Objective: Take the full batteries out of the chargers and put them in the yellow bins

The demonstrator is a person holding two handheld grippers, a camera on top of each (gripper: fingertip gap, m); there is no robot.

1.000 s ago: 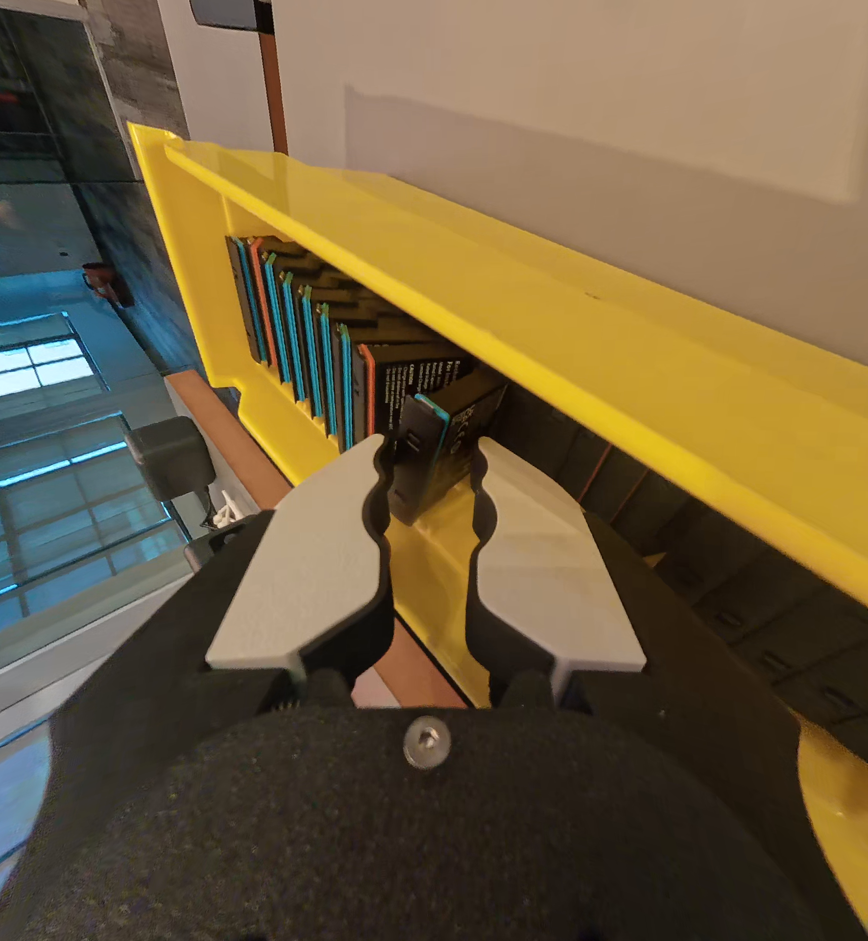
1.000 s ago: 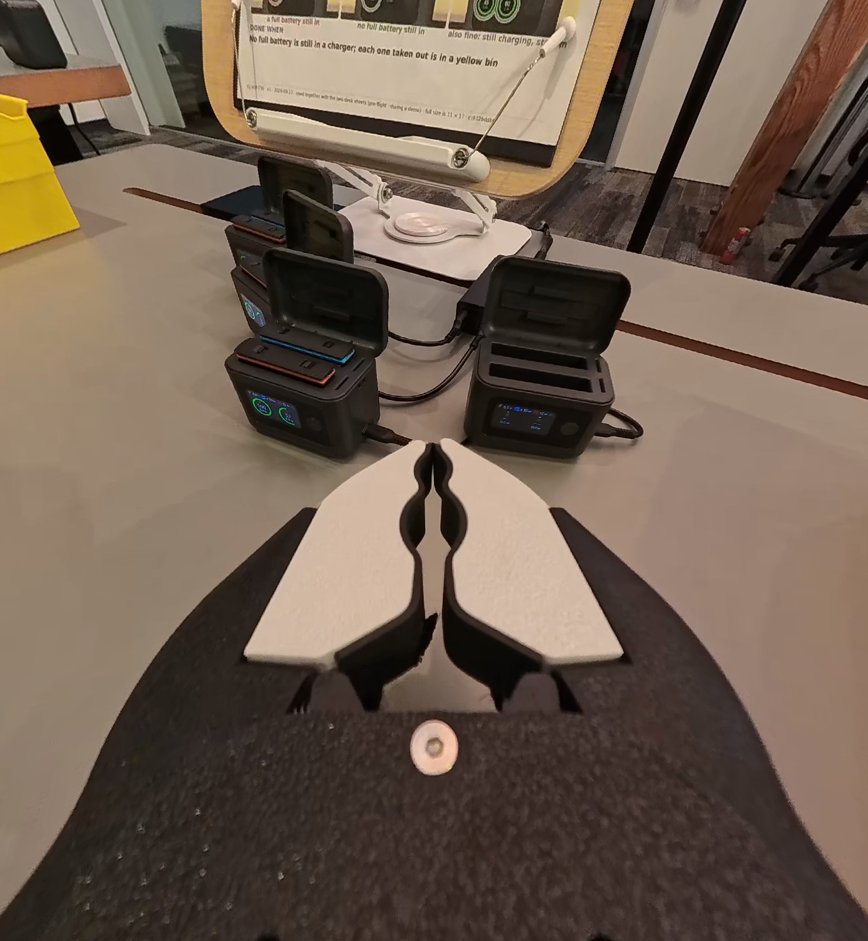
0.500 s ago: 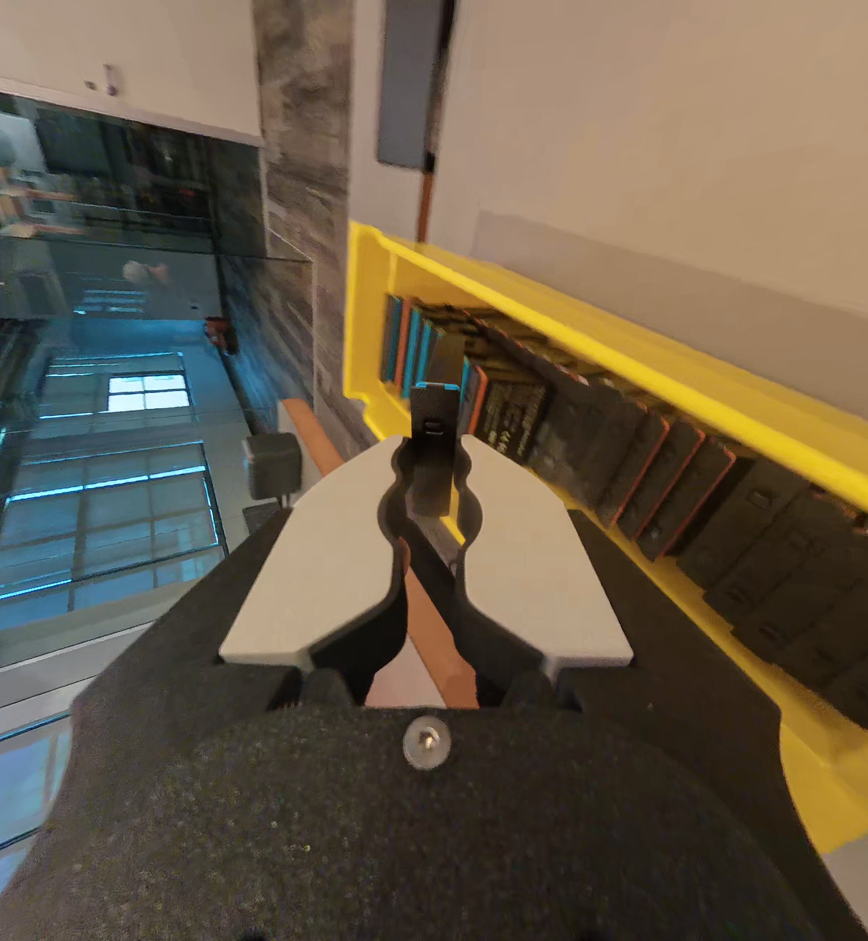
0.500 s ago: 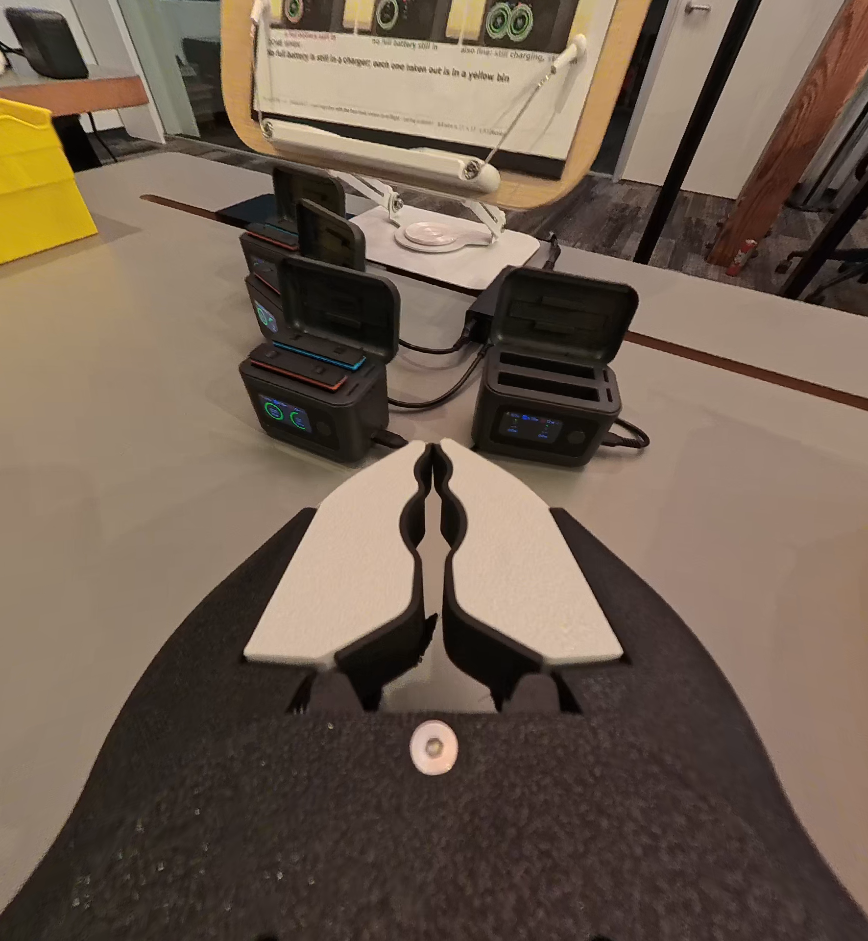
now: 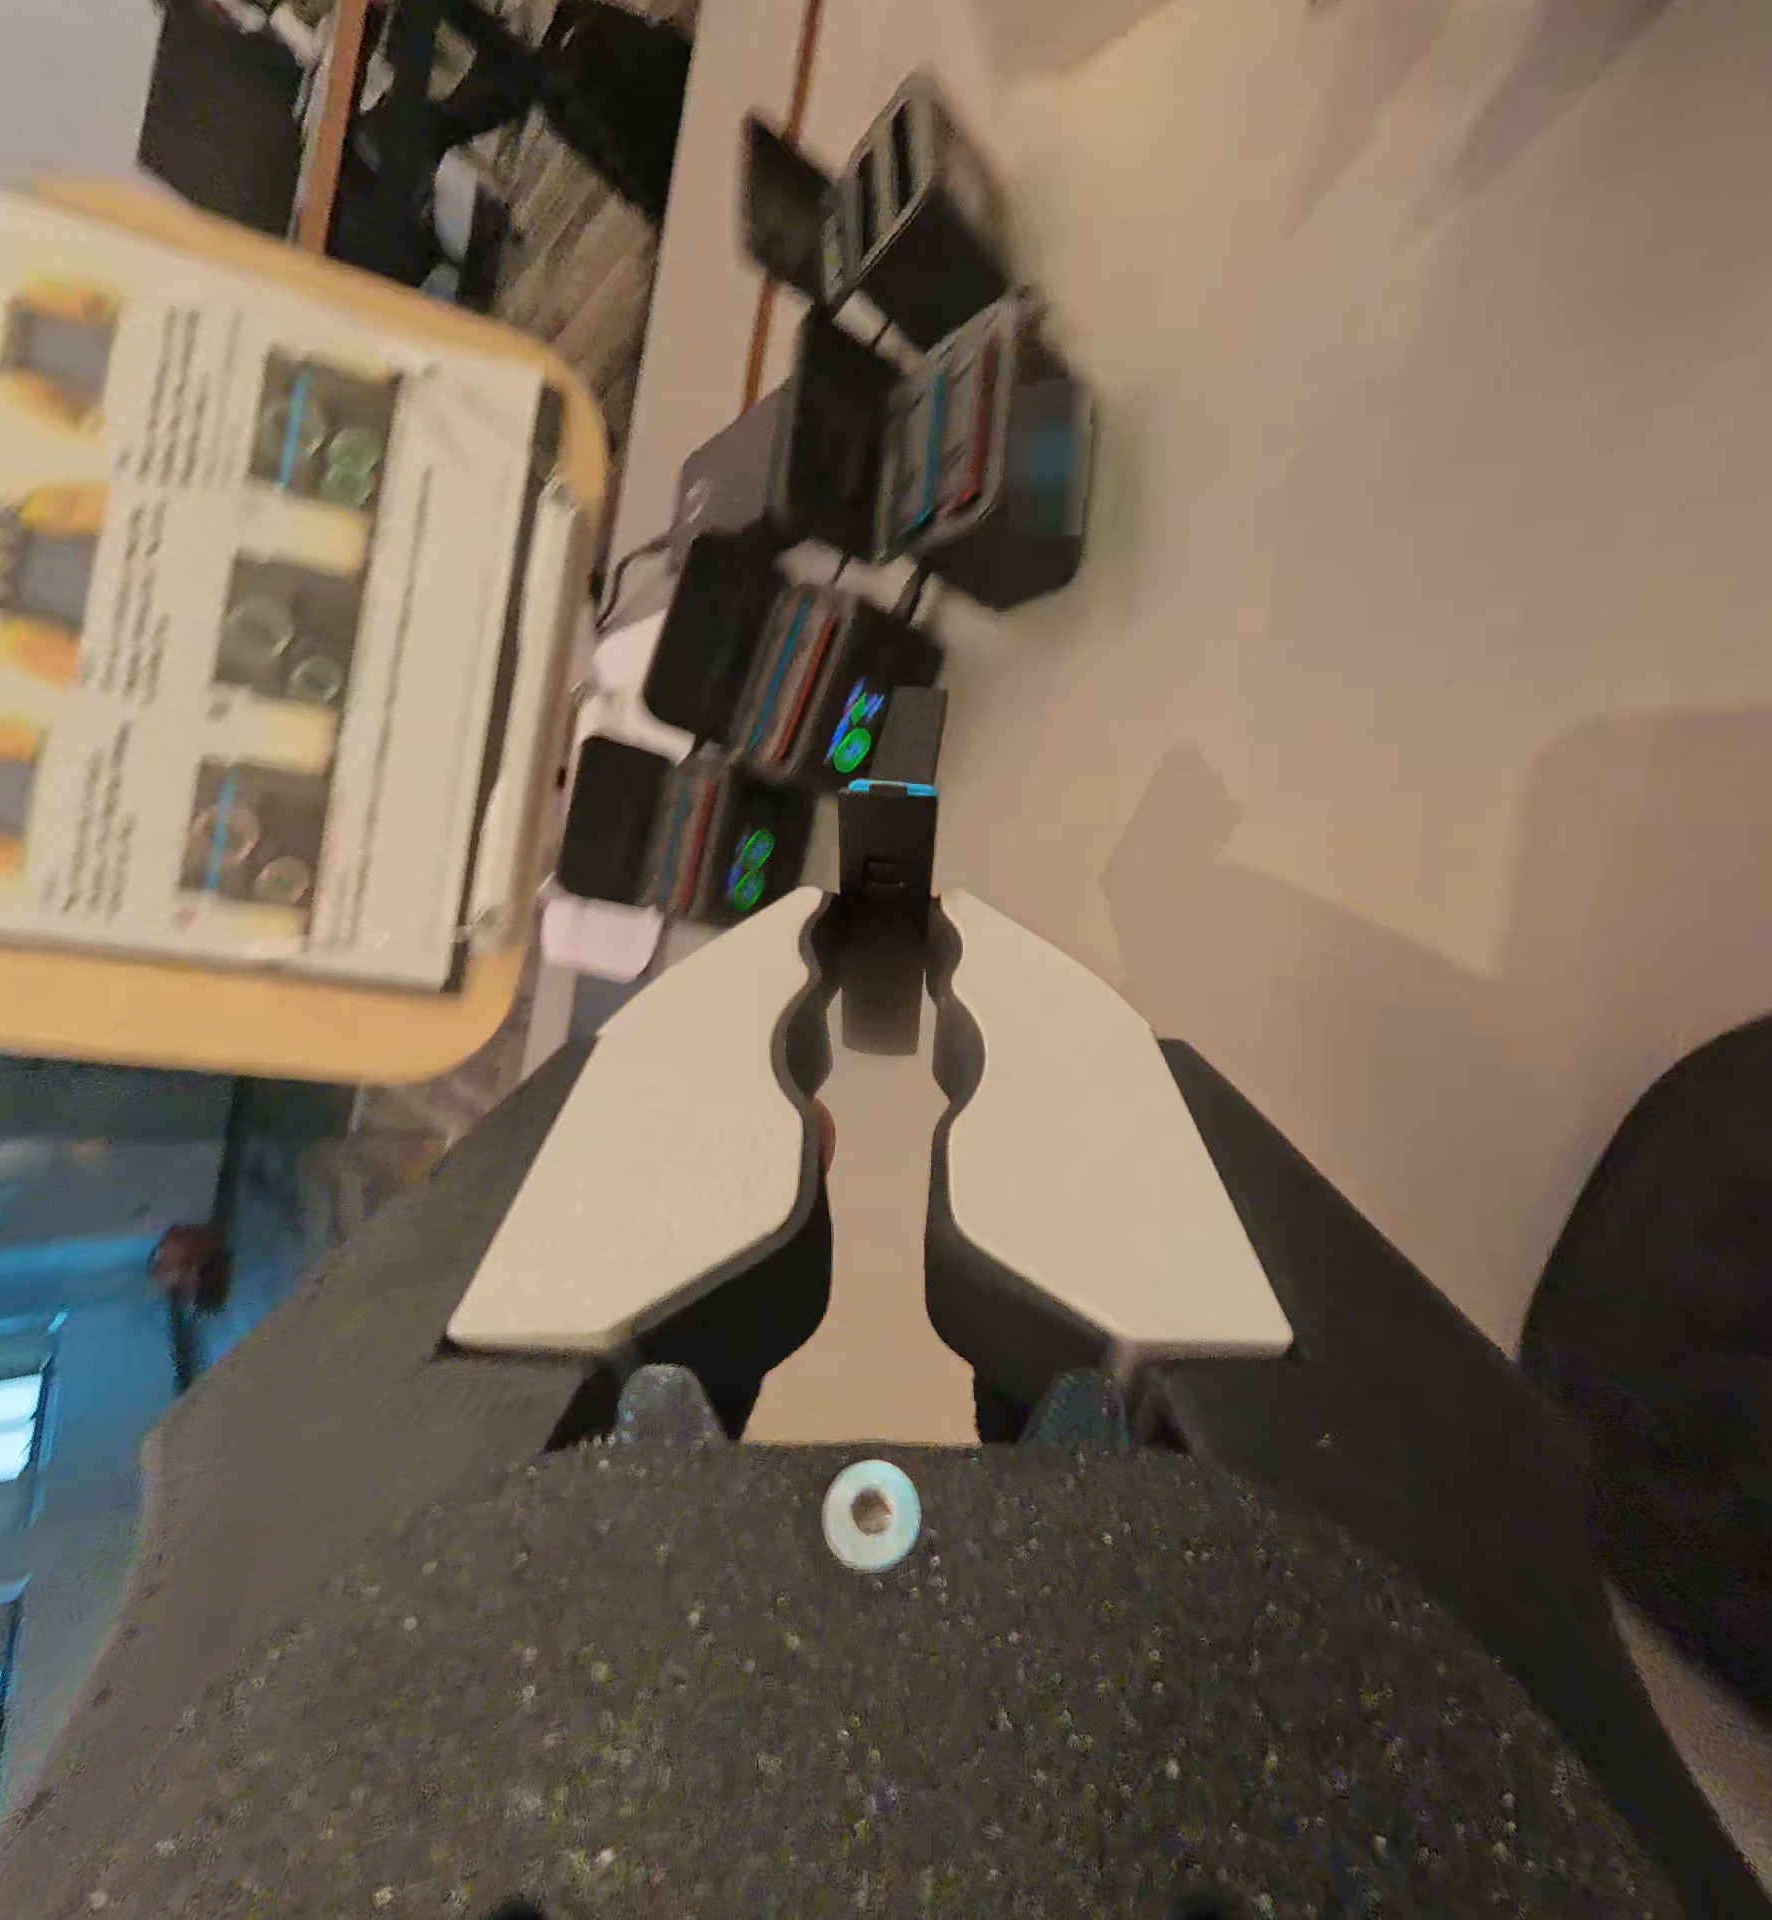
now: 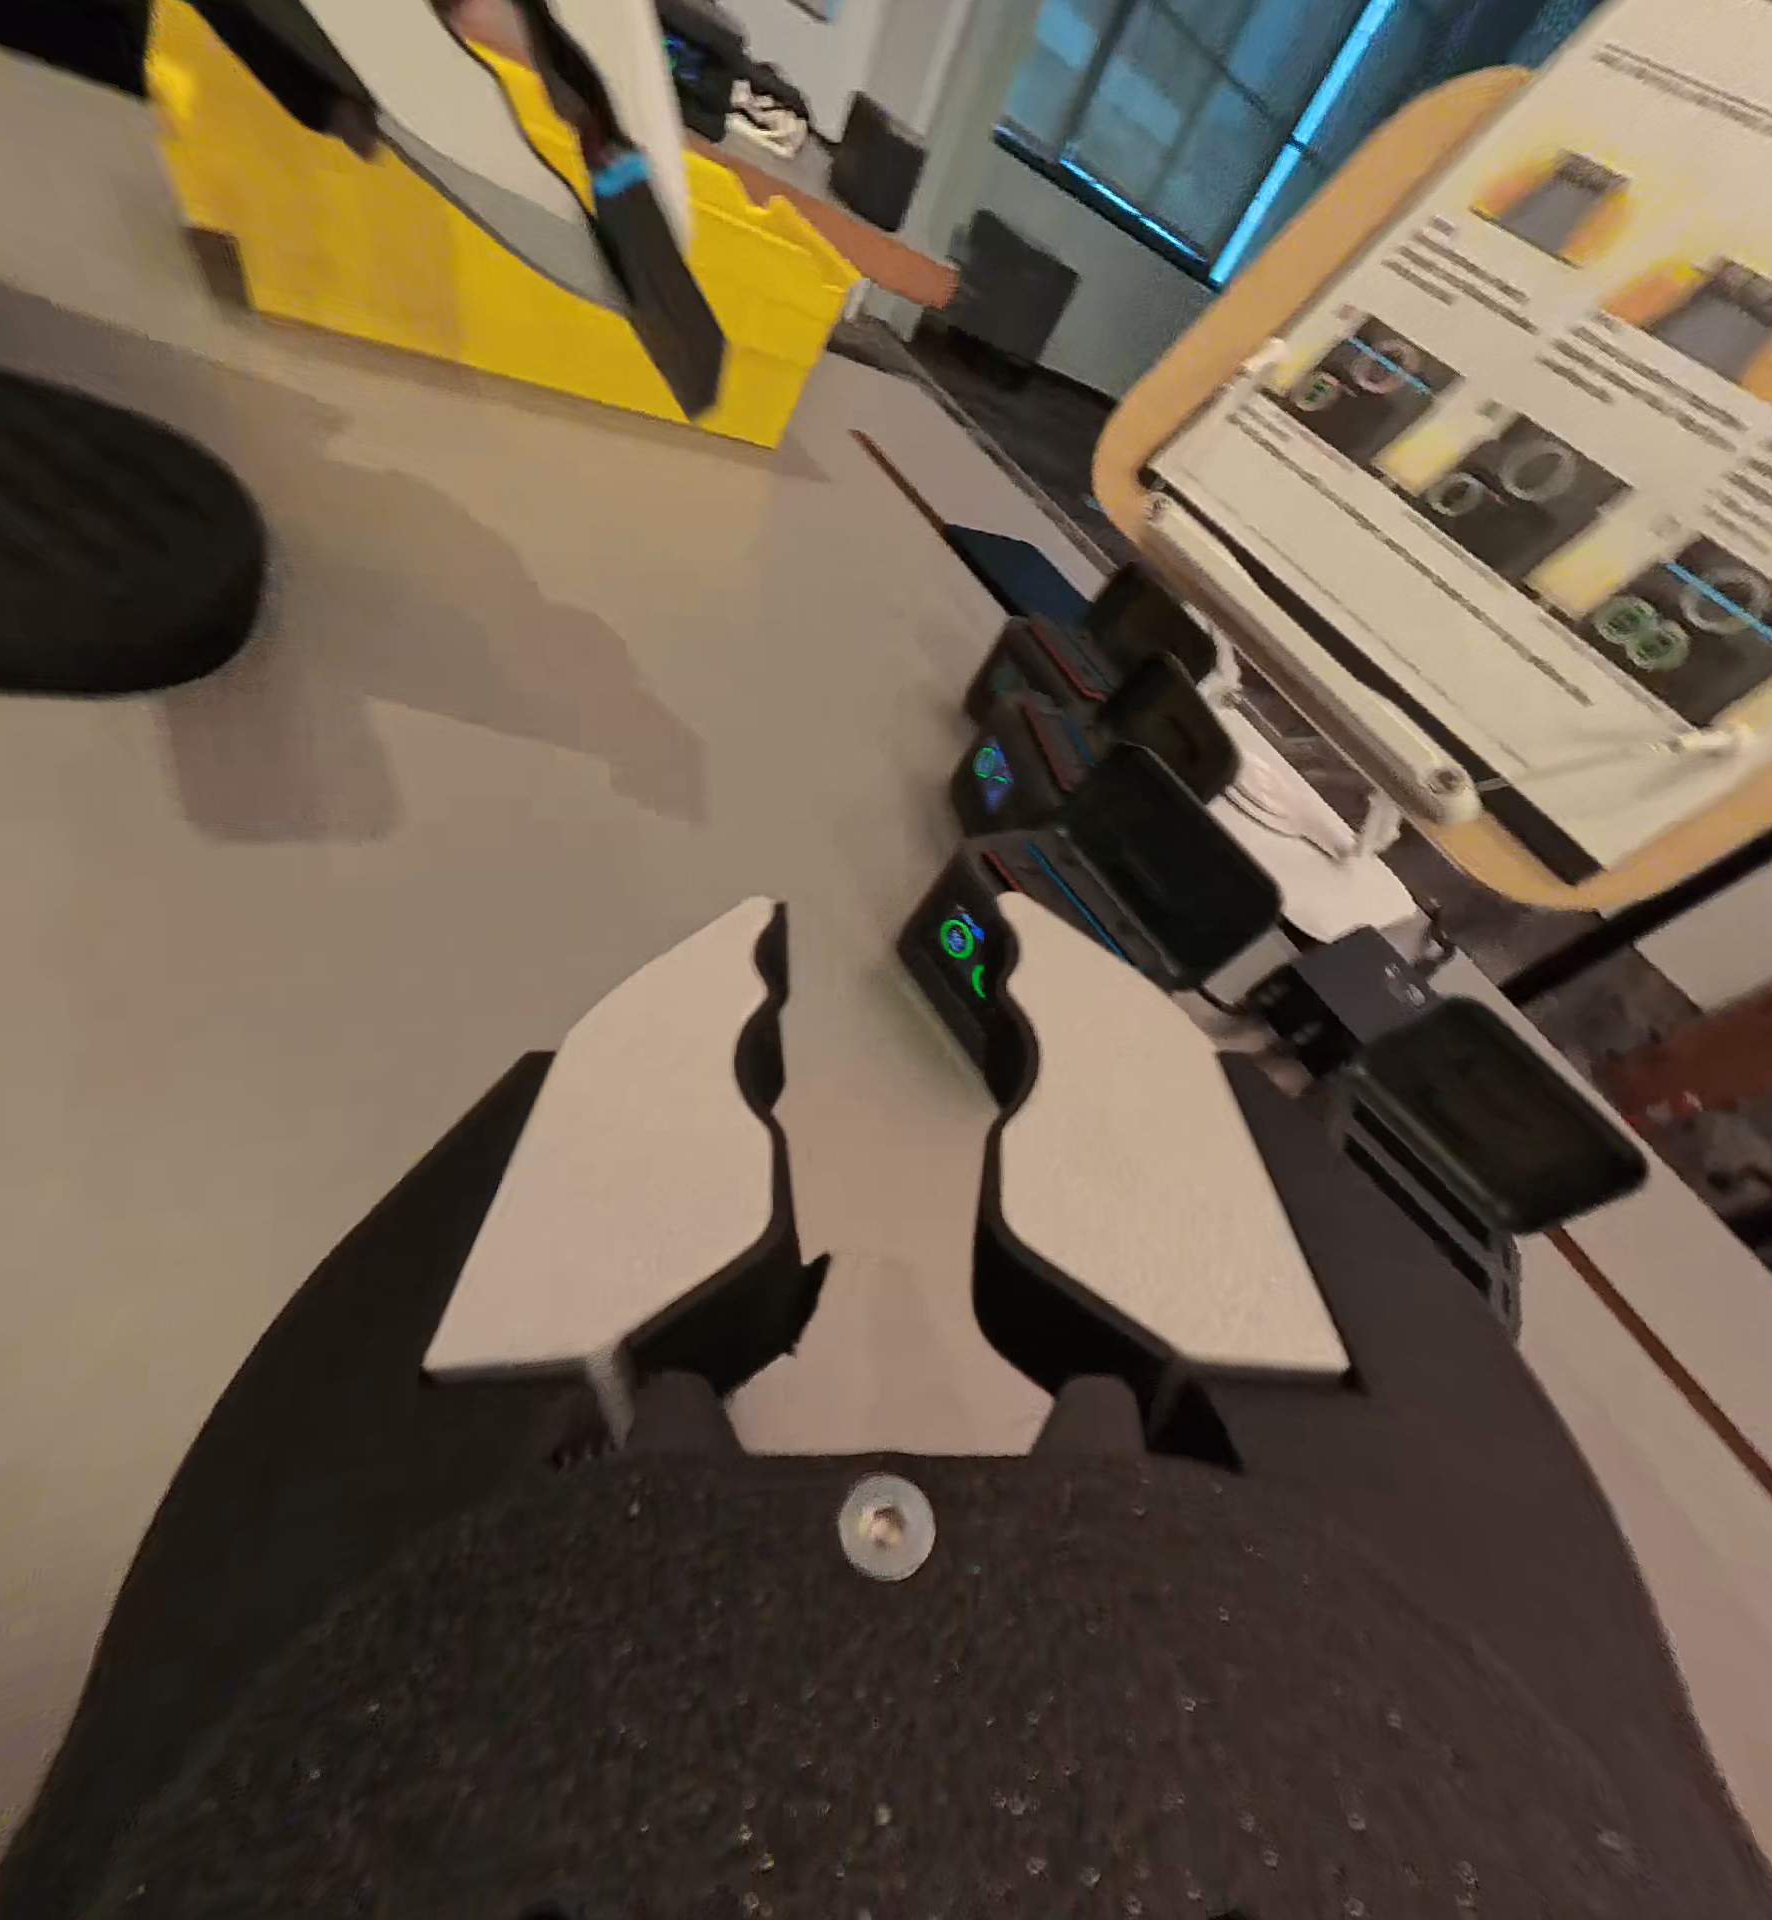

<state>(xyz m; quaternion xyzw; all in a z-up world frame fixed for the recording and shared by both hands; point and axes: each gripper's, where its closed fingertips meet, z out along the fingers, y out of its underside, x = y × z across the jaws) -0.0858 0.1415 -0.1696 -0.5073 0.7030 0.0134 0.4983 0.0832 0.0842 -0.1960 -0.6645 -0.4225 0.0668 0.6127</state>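
1. Right wrist view: the grey table (image 6: 446, 727) is seen as the largest thing, with the yellow bin (image 6: 425, 270) standing on it at the far left, well apart from the chargers.
2. A propped instruction board (image 6: 1547, 416) is seen at the right, just behind the row of chargers (image 6: 1100, 831), whose lids are open; the nearest charger's screen (image 6: 955, 951) is lit with green rings, so full batteries are judged to remain in the slots.
3. The right gripper (image 6: 887, 925) is held with its fingers apart and nothing between them, aimed near the closest charger.
4. The left gripper (image 5: 877, 914) is seen clamped on a black battery with a blue end (image 5: 887, 862), carried in the air above the table rather than over the bin.
5. Only a short length of the battery is pinched at the fingertips, so a slip is judged possible if the motion is quick; both views are blurred.
6. A collision between the two grippers is also judged possible, since the left one is seen crossing the upper left of the right wrist view.
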